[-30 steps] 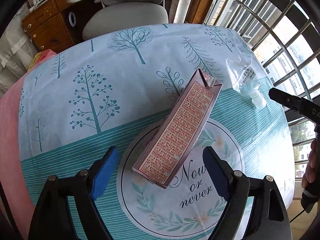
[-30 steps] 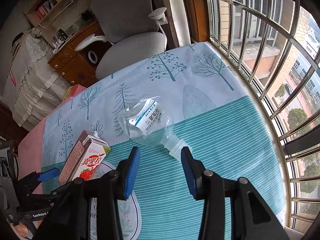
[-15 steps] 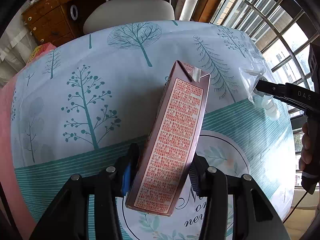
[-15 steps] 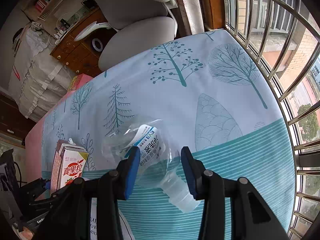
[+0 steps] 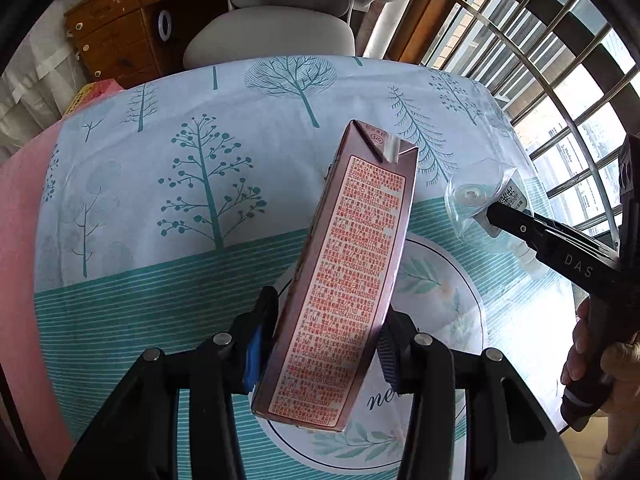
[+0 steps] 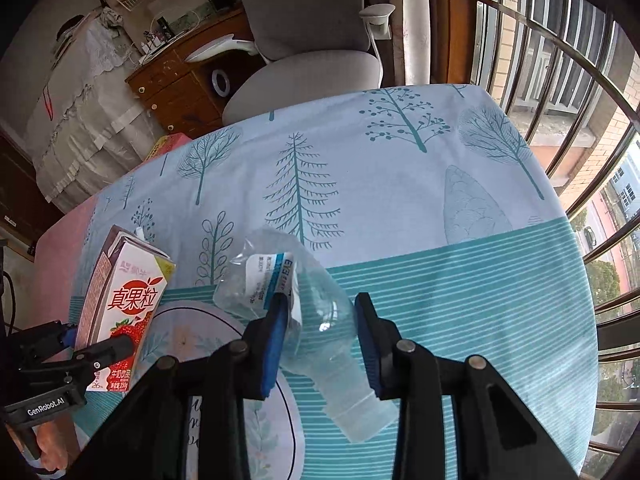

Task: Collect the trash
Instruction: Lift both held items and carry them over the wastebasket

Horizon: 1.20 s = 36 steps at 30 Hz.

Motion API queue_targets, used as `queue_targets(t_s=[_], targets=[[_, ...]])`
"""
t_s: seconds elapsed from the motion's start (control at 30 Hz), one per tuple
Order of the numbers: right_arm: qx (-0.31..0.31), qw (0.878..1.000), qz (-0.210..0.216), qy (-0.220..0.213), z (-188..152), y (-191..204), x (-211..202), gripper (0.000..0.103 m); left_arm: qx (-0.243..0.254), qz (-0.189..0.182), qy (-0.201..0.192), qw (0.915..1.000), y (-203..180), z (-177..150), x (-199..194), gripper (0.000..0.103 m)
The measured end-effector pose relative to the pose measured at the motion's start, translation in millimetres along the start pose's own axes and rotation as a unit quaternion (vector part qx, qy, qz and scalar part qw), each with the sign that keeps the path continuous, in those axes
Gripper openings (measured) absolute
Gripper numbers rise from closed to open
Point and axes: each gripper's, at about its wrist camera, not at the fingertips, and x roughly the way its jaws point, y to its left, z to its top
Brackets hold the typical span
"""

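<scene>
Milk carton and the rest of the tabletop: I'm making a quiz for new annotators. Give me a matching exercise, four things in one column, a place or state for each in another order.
Things:
1. milk carton
2. clear plastic bottle
3. office chair
4. tablecloth

Places or states:
A. printed with teal trees
B. crumpled, between the right gripper's closing fingers
C. beyond the table's far edge
D. clamped by the left gripper

Pairs: 1-D, 2-B, 3-C, 4-A
</scene>
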Motion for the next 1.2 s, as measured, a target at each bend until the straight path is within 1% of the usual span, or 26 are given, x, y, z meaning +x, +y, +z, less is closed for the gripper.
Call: queue_targets(t_s=[0.1,0.17,0.23,0.37,0.47,0.67,0.87,1.03,1.13,1.2], targets=[[-0.003,1.000,-0.009,-0.018,-21.9,13.7,-29.7,0.034,-0.004,0.000,-0.011,0.9999,-2.4,-20.6,-22.6,0.044],[-0.019,0.999,-0.027,-0.032,-38.6,25.0,-52.9,0.034,-0.010,0.002,-0.019,0.9998,-3.4,-38.5,-38.8,0.044],[-0.033,0.998,-0.032,-0.045,-58.1,34.7,-78.4,0.034,-0.019,0.005,-0.024,0.9995,-2.9,-59.0,-57.0,0.044],[-0.058,0.996,-0.028,-0.066,-98.2,50.3,-129.8,0.034,-0.040,0.009,-0.034,0.9986,-13.2,-105.7,-93.6,0.044],[-0.066,0.994,-0.016,-0.087,-128.5,54.5,-171.0,0.034,-0.047,0.015,-0.046,0.9977,-25.3,-142.4,-122.6,0.044],[-0.070,0.990,0.008,-0.123,-190.6,44.5,-243.4,0.034,-0.049,0.028,-0.071,0.9959,-62.3,-219.0,-172.5,0.044],[-0.087,0.986,0.023,-0.138,-251.9,22.9,-298.3,0.034,-0.056,0.032,-0.094,0.9935,-106.4,-298.4,-213.8,0.044],[-0.104,0.984,0.037,-0.139,-300.3,7.1,-330.7,0.034,-0.055,0.042,-0.105,0.9921,-141.1,-355.2,-236.1,0.044],[-0.109,0.984,0.045,-0.130,-324.4,0.0,-340.3,0.034,-0.048,0.051,-0.098,0.9927,-158.0,-383.6,-240.1,0.044],[-0.110,0.985,0.050,-0.122,-339.4,-3.7,-342.6,0.034,-0.040,0.057,-0.085,0.9939,-166.4,-398.6,-236.4,0.044]])
